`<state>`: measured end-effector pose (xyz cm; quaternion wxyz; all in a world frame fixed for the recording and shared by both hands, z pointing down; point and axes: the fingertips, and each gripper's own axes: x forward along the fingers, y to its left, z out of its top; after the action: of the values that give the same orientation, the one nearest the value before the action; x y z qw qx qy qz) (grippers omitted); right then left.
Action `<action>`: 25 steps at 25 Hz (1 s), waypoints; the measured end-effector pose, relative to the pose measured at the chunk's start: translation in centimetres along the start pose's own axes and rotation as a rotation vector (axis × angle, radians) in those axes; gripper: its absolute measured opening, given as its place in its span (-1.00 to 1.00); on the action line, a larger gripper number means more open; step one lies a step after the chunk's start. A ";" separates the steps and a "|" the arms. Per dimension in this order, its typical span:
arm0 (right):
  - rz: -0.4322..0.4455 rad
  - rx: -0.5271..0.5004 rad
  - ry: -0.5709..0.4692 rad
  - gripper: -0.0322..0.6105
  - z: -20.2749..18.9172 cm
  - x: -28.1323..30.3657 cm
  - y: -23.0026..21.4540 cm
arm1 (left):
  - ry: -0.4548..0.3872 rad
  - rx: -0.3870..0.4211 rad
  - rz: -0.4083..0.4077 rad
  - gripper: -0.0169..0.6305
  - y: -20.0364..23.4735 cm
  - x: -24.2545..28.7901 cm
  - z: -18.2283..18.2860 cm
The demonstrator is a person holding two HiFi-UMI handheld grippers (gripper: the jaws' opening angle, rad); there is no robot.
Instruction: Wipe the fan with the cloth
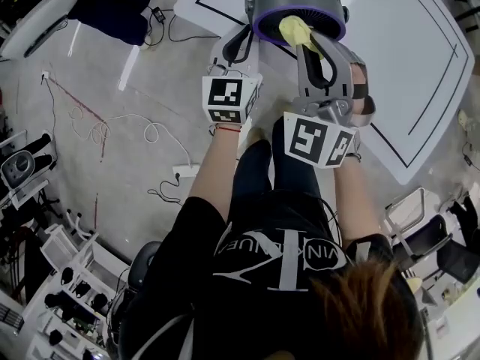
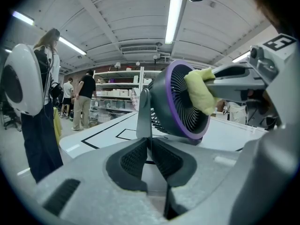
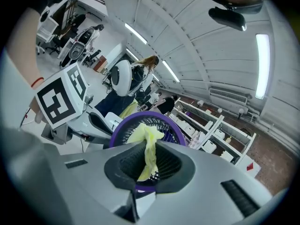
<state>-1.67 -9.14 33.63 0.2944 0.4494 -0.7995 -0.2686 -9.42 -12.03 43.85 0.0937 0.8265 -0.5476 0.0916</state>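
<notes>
A dark grey fan (image 1: 298,6) with a purple ring stands on the white table (image 1: 405,66), its grille facing me. My right gripper (image 1: 311,45) is shut on a yellow cloth (image 1: 294,30) and presses it on the grille near the ring's front. In the right gripper view the cloth (image 3: 149,144) hangs between the jaws of my right gripper (image 3: 149,161), with the purple ring (image 3: 119,128) behind. My left gripper (image 1: 238,45) is at the fan's left side. In the left gripper view my left gripper (image 2: 149,142) is shut on the fan's grey stand (image 2: 144,111).
Black lines mark the table top. Cables (image 1: 112,130) and a power strip (image 1: 184,172) lie on the floor to the left. Several people (image 2: 84,100) stand by shelves (image 2: 117,90) further off. A white rounded device (image 2: 21,78) stands at the left.
</notes>
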 end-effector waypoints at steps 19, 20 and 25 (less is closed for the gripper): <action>0.150 0.131 -0.139 -0.78 3.1 -2.5 -2.7 | 0.045 -0.018 0.020 -0.84 0.3 0.1 0.1; 0.169 0.133 -0.161 -0.78 3.8 -2.3 -2.9 | 0.048 -0.016 0.025 -0.84 0.3 0.2 0.1; 0.275 0.090 -0.196 -0.78 7.2 -0.3 -2.5 | 0.055 -0.028 0.005 -0.84 0.1 0.3 0.1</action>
<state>-5.26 -8.79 26.92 0.2287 0.3202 -0.8895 -0.2322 -9.38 -12.34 43.82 0.1198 0.8210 -0.5479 0.1067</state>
